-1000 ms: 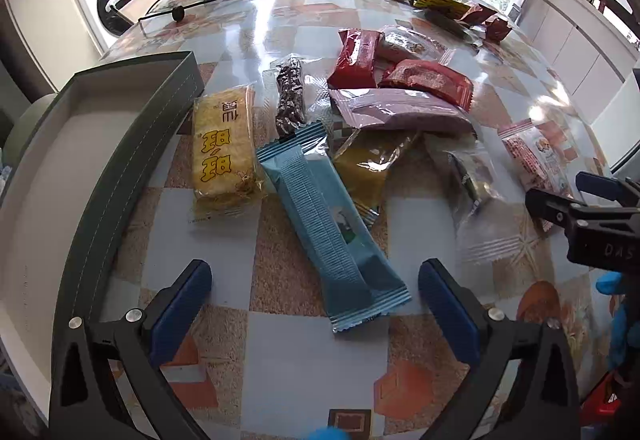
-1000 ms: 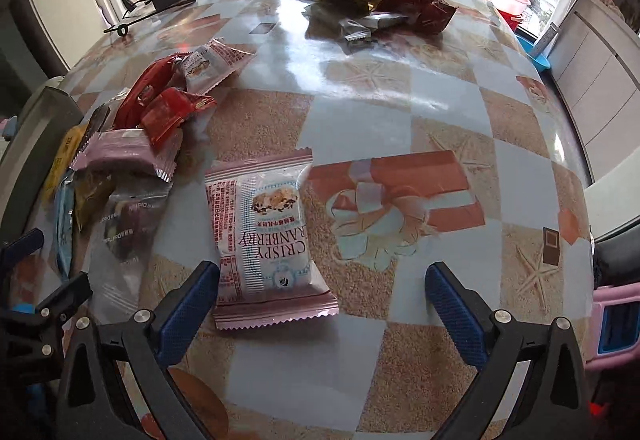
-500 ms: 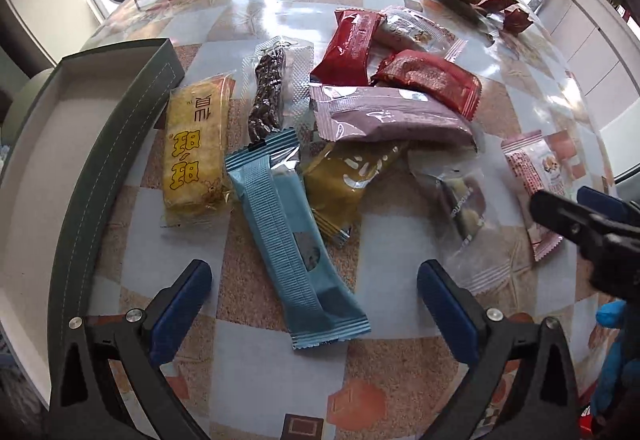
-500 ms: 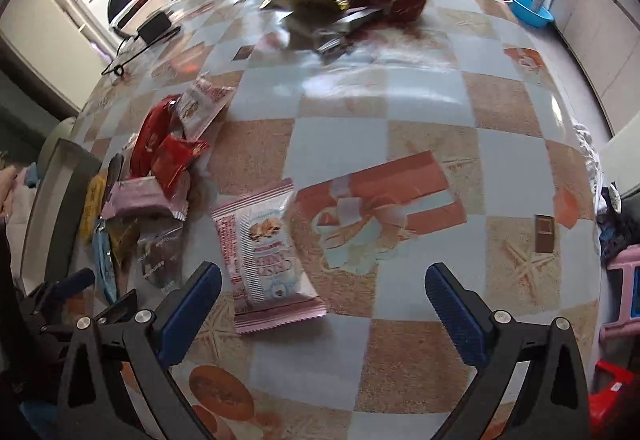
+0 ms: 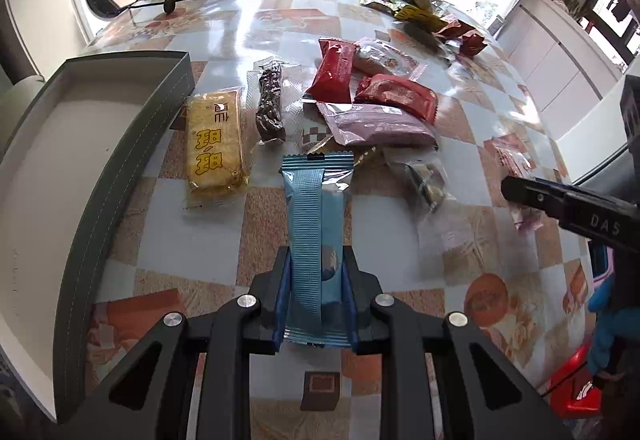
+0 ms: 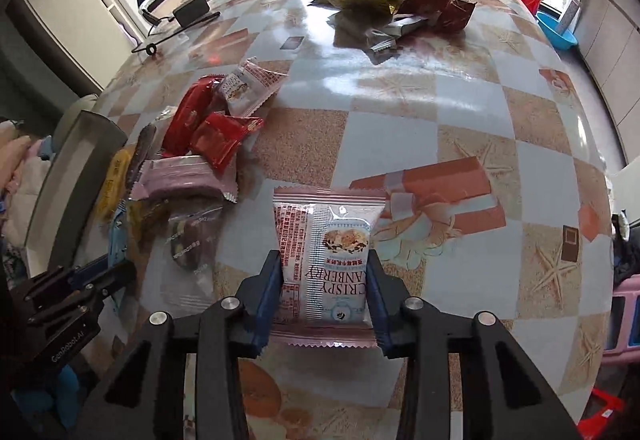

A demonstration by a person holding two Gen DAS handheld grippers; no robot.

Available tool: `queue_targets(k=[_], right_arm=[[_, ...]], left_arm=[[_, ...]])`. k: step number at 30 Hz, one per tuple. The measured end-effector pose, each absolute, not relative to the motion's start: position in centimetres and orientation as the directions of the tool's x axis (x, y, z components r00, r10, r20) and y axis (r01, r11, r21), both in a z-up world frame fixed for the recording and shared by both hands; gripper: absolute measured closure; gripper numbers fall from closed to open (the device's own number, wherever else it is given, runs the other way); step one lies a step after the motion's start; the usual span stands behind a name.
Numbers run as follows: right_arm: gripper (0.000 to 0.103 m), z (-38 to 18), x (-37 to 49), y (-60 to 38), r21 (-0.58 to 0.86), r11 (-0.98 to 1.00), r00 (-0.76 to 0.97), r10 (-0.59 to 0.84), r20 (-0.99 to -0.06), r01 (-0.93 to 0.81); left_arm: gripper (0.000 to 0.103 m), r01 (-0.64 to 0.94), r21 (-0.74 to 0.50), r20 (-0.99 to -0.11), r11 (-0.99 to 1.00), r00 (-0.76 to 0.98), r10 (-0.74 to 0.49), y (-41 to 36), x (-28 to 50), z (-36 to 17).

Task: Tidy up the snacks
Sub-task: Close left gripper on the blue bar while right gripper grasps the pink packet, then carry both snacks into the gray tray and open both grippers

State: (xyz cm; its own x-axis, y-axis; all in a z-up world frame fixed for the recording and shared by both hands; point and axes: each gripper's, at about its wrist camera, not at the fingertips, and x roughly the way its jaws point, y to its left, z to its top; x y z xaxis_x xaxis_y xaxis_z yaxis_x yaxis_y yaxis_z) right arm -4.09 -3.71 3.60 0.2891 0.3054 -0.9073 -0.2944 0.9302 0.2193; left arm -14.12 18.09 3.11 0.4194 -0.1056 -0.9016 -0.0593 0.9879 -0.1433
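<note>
Blue wafer pack is clamped in my left gripper, pads on its long edges near the bottom end, most of its length sticking out fwd past the tips over the table; cranberry pack sits in my right gripper, jaws closing on it w/ pads on both side edges, lower seal behind the tips.

Risks: both wrappers are slick film, gripped by the edges only; blue one is long and held at one end, so I'd expect it to droop or swivel if I swing fast, maybe slide out; cranberry pack is puffy, so too much squeeze could crush the biscuit, too little and it drops. Both hands go toward the same box, so the grippers could cross or knock each other.

Room: grey box is on the left, empty as far as I see, its near wall raised, so I must clear that rim or the pack's free end catches it; yellow cake pack lies just beside the box; purple pack and red pack crowd the middle; right side of table looks open; table edge is close on the far right.
</note>
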Motion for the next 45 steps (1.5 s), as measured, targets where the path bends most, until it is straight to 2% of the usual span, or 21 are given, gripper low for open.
queue_targets(k=[8,14,21,28,30,31,32,33,35,38,40,43,45], right_arm=[[0.062,6.8,-4.8,-1.7,0.337,0.883,0.274,0.430,-0.860,-0.328],[0.062,8.4,-5.7,6.0,0.394,0.805,0.201,0.518,-0.832,-0.444],[0.062,8.2,-7.3,17.6,0.471,0.686,0.068,0.601,-0.796,-0.555],[0.062,6.6,-8.0,27.0,0.468,0.621,-0.002,0.601,-0.799,-0.629],[0.061,6.1,-8.0,28.7,0.460,0.612,-0.015,0.591,-0.807,-0.643],[0.057,5.9,-8.0,29.3,0.456,0.607,-0.026,0.582,-0.812,-0.651],[0.054,5.5,-7.9,29.9,0.445,0.609,-0.035,0.565,-0.824,-0.657],[0.037,5.2,-7.8,30.2,0.428,0.618,-0.034,0.544,-0.838,-0.659],[0.011,5.1,-7.5,30.1,0.385,0.644,-0.003,0.511,-0.860,-0.660],[0.009,6.2,-6.7,28.3,0.329,0.680,0.081,0.496,-0.865,-0.655],[0.009,6.9,-5.5,26.3,0.228,0.745,0.197,0.435,-0.879,-0.627],[0.009,7.3,-2.0,22.2,0.128,0.860,0.346,0.329,-0.879,-0.493],[0.009,6.7,0.7,19.1,0.118,0.923,0.389,0.267,-0.882,-0.367]], left_arm=[[0.078,-0.064,-0.169,-0.852,0.983,0.510,-0.113,20.2,-16.3,7.9],[0.078,-0.187,-0.112,-0.838,0.976,0.545,0.008,26.3,-17.4,10.3],[0.078,-0.374,-0.073,-0.863,0.925,0.489,0.130,34.9,-19.0,8.3],[0.078,-0.455,-0.070,-0.893,0.888,0.425,0.147,38.8,-19.4,5.3],[0.071,-0.463,-0.063,-0.898,0.884,0.412,0.151,39.3,-19.4,4.5],[0.066,-0.464,-0.064,-0.900,0.883,0.410,0.150,39.4,-19.4,4.2],[0.052,-0.463,-0.068,-0.901,0.884,0.409,0.145,39.4,-19.3,3.9],[0.040,-0.460,-0.070,-0.901,0.885,0.410,0.142,39.5,-19.3,3.8],[0.034,-0.446,-0.064,-0.891,0.893,0.428,0.150,39.1,-19.4,3.8],[0.031,-0.412,-0.029,-0.880,0.911,0.443,0.172,38.1,-19.2,3.9],[0.029,-0.392,-0.013,-0.872,0.920,0.454,0.182,37.4,-19.1,4.0],[0.028,-0.367,0.002,-0.866,0.930,0.464,0.185,36.1,-19.0,4.1],[0.028,-0.350,0.002,-0.860,0.937,0.477,0.180,35.1,-19.1,4.4]])
